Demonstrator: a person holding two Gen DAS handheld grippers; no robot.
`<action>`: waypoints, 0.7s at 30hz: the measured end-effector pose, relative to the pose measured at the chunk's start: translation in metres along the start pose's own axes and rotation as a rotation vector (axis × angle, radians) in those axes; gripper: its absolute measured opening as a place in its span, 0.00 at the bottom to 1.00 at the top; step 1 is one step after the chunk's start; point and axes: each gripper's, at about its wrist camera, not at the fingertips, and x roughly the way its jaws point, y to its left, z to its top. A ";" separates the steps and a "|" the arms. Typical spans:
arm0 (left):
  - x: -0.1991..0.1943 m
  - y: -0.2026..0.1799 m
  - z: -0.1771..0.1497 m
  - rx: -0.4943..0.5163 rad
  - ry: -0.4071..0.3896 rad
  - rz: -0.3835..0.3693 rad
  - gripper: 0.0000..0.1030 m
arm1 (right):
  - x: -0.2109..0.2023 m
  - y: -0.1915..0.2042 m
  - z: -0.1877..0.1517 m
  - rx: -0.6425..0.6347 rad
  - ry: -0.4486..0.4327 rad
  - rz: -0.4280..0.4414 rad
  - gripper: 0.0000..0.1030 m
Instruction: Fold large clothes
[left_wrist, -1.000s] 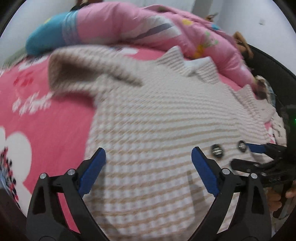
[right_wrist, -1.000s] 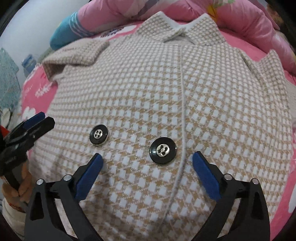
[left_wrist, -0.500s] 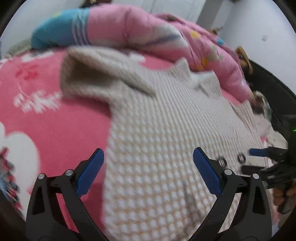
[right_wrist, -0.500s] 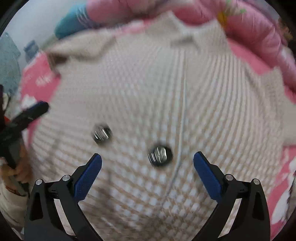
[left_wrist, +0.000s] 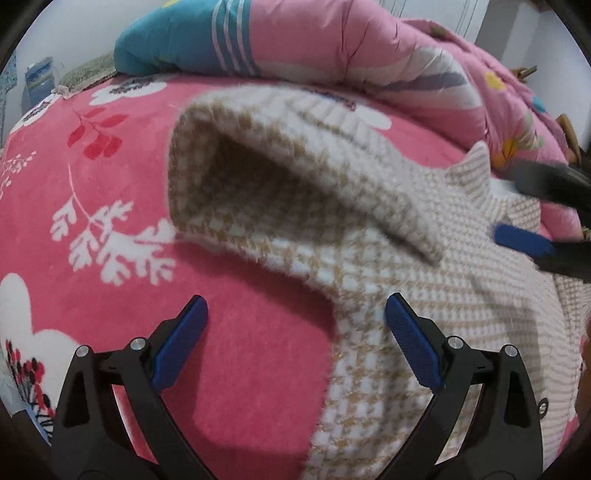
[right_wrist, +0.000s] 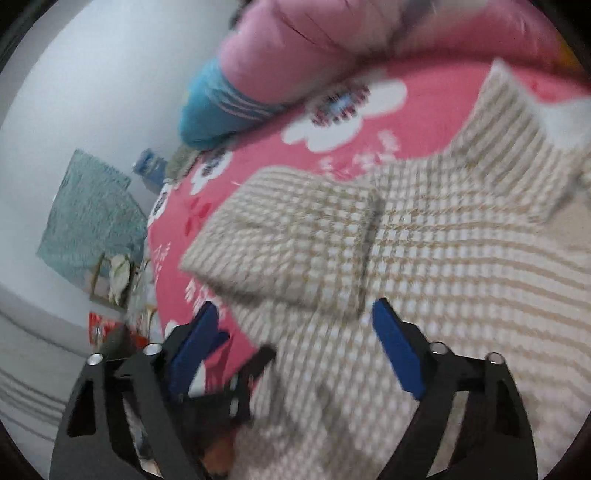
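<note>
A beige and white houndstooth coat (left_wrist: 424, 266) lies spread on a pink floral bed cover (left_wrist: 92, 192). Its left sleeve (left_wrist: 280, 173) lies folded in, with the cuff opening facing me. My left gripper (left_wrist: 295, 339) is open and empty, over the edge of the coat just below that sleeve. My right gripper (right_wrist: 295, 347) is open and empty above the same sleeve (right_wrist: 295, 236), near the coat's body (right_wrist: 461, 295). The right gripper also shows blurred at the right edge of the left wrist view (left_wrist: 546, 236). The left gripper (right_wrist: 236, 376) shows under the right gripper's left finger.
A rolled pink and teal quilt (left_wrist: 332, 48) lies along the far side of the bed. A teal cloth (right_wrist: 88, 221) hangs on the white wall left of the bed. Small clutter (right_wrist: 114, 295) sits on the floor beside the bed.
Both grippers have swung left from the buttoned front of the coat towards its left sleeve. The buttons have left the right wrist view. Both stay open.
</note>
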 end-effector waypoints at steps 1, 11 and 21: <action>0.005 0.001 -0.002 -0.004 0.010 0.006 0.91 | 0.009 -0.007 0.004 0.032 0.012 -0.008 0.69; 0.012 0.005 -0.007 -0.019 0.003 0.005 0.91 | 0.046 -0.040 0.022 0.131 0.102 0.014 0.36; 0.014 0.002 -0.011 -0.013 -0.003 0.021 0.92 | 0.030 -0.016 0.019 -0.014 0.067 -0.023 0.05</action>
